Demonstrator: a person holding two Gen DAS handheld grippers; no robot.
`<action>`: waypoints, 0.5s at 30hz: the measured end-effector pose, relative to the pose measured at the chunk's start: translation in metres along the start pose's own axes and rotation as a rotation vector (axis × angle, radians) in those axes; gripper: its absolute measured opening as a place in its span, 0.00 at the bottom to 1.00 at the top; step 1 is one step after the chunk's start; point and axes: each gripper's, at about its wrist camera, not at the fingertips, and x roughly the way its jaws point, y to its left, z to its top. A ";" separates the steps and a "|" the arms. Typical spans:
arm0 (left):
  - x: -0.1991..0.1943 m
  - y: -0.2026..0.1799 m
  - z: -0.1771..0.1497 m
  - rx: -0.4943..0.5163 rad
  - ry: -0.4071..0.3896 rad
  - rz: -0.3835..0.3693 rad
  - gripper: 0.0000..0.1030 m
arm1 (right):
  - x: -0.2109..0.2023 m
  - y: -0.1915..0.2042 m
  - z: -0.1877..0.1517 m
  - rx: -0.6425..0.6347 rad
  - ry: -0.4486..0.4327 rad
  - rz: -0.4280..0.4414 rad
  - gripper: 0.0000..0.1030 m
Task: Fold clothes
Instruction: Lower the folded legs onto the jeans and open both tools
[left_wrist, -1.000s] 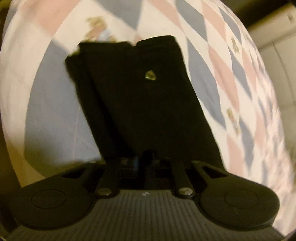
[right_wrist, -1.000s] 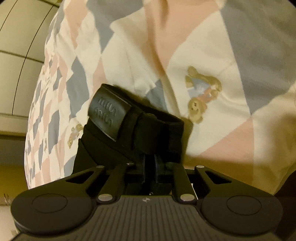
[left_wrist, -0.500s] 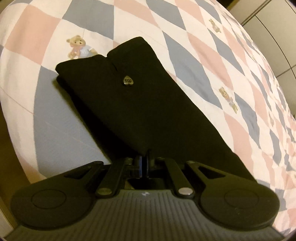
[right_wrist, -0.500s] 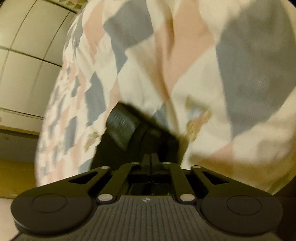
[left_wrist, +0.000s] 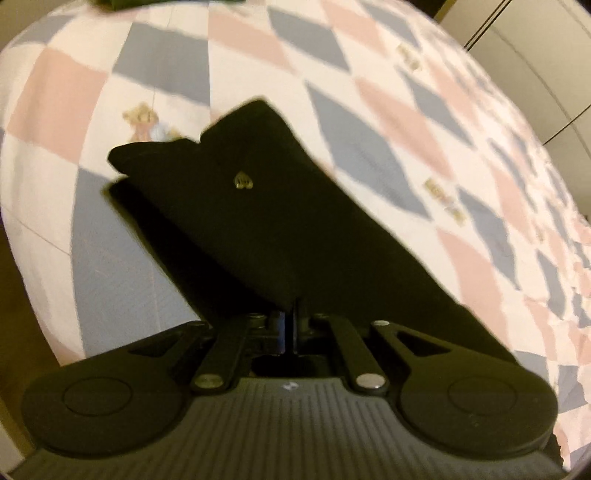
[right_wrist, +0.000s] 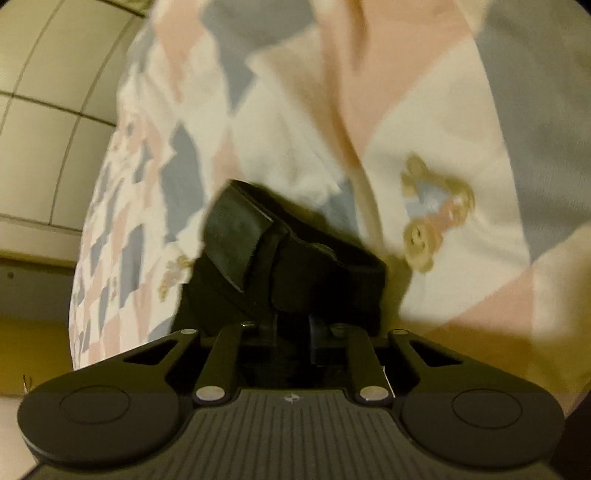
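Observation:
A black garment (left_wrist: 266, 229), folded long, lies on the checked bedsheet (left_wrist: 155, 62); a small gold heart badge (left_wrist: 242, 181) shows on it. My left gripper (left_wrist: 293, 310) is shut on the garment's near edge. In the right wrist view the garment's waistband end (right_wrist: 295, 266) carries a black leather label (right_wrist: 236, 240). My right gripper (right_wrist: 293, 325) has its jaws a little apart around the waistband fabric, which lies between them.
The sheet has pink, grey-blue and white diamonds with teddy bear prints (right_wrist: 432, 218). Pale cabinet panels (left_wrist: 535, 74) stand beyond the bed on the right of the left view. A tiled wall (right_wrist: 55, 110) and the bed's edge show left in the right view.
The left view has drawn back from the garment, which now looks smaller and further. The right gripper's jaws have parted slightly on the waistband; the label has shifted right.

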 end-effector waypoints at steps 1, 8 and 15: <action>-0.005 0.003 0.000 -0.006 -0.005 -0.009 0.02 | -0.008 0.005 0.000 -0.020 -0.003 0.006 0.13; 0.007 0.009 -0.013 0.017 0.036 0.044 0.02 | -0.023 -0.001 -0.001 -0.047 0.010 -0.015 0.12; 0.027 0.002 -0.015 0.068 0.048 0.117 0.02 | 0.008 -0.012 -0.015 -0.154 0.063 -0.191 0.12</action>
